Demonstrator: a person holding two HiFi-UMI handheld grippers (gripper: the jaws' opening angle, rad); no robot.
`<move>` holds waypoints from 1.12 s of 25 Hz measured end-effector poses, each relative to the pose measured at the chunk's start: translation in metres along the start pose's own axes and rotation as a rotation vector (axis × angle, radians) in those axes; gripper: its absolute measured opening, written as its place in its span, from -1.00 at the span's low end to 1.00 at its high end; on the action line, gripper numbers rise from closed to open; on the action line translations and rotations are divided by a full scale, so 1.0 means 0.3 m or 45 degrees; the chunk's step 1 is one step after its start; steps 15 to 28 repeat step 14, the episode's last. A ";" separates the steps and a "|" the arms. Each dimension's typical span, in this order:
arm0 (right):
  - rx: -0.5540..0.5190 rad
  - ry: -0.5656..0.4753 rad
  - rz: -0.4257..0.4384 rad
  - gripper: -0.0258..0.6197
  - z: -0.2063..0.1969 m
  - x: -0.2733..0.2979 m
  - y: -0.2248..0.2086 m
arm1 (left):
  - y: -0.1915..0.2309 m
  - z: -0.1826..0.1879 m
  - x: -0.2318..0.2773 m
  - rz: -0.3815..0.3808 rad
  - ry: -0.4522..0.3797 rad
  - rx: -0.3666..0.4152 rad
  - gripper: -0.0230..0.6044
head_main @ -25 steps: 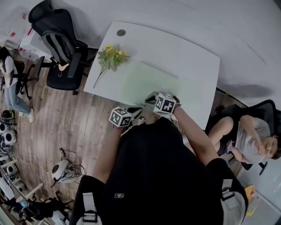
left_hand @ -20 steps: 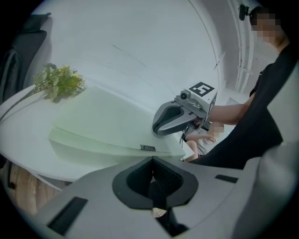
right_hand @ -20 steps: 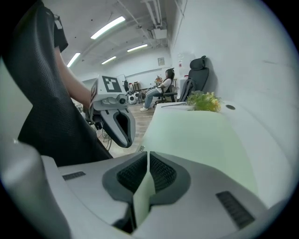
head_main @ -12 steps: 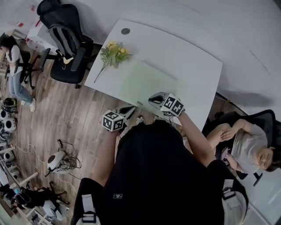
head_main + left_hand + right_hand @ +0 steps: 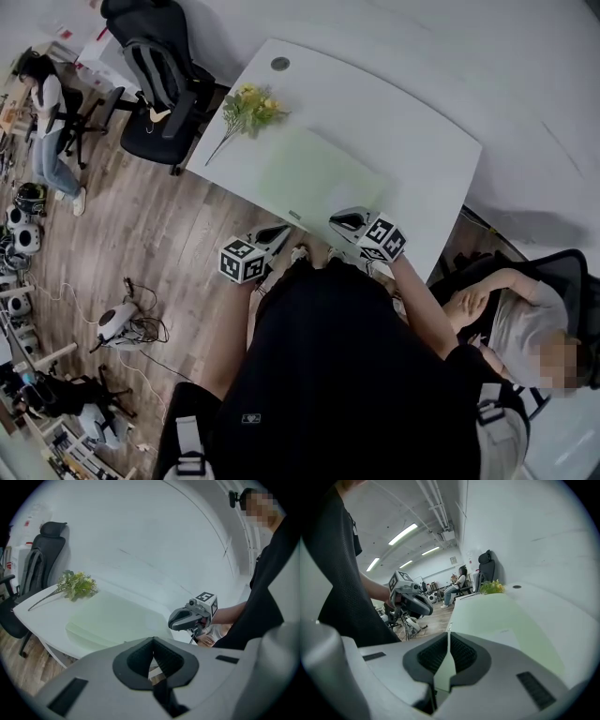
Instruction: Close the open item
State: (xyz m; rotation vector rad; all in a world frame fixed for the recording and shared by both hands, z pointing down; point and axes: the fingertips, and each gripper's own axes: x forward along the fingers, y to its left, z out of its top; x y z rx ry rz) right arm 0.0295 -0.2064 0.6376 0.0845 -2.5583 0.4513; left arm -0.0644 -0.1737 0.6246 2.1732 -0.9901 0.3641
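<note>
White desk (image 5: 422, 141) stands on a wood floor (image 5: 150, 244), with a black office chair (image 5: 155, 66) at its far-left corner. A seated person (image 5: 506, 309) is off the desk's right end.

The green folder (image 5: 314, 173) lies flat mid-desk and reaches the near edge. It looks like a folder with its cover down, but the views are too soft to be sure. A flower sprig (image 5: 248, 108) lies just beyond its far-left corner, apart from it.

The right gripper (image 5: 345, 222) is over the near desk edge beside the folder's near-right corner. Its jaws are together with nothing clearly gripped, and green shows through the slit. I can't tell whether it touches the folder.

The left gripper (image 5: 279, 232) is off the desk, over the floor just short of the edge. Its jaws are pressed together and empty.
</note>
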 end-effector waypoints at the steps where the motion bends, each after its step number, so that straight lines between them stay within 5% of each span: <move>1: 0.003 -0.006 0.002 -0.87 -0.004 -0.010 0.002 | -0.009 0.004 0.001 0.003 -0.002 -0.001 -0.91; 28: -0.014 -0.059 0.017 -0.87 -0.058 -0.107 -0.002 | -0.089 0.036 0.086 0.050 -0.015 0.009 -0.91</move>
